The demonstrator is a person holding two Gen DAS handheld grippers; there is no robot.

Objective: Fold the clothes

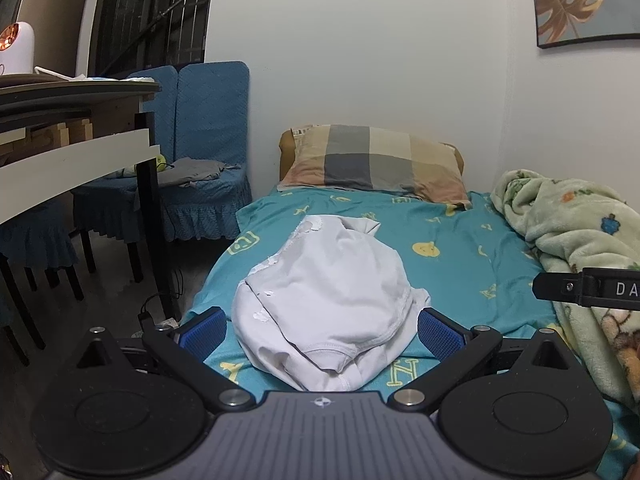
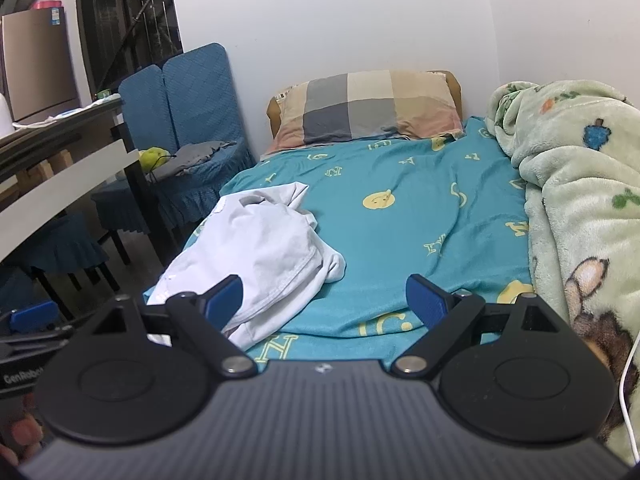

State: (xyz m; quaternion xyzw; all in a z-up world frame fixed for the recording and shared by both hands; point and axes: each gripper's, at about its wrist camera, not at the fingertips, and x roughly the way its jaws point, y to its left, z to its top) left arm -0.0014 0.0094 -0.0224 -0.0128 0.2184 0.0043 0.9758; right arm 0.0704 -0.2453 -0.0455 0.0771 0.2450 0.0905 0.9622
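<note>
White garment (image 1: 328, 300) lies lengthwise toward pillow (image 1: 376, 162); left gripper (image 1: 322, 330) and right gripper (image 2: 324, 300) both wide, empty

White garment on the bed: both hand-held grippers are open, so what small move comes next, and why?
Probably ease the left hand-held gripper down onto the near hem of the white garment and pinch it. The garment lies crumpled between its open fingers, while the right hand-held gripper sits beside it over bare sheet.
</note>
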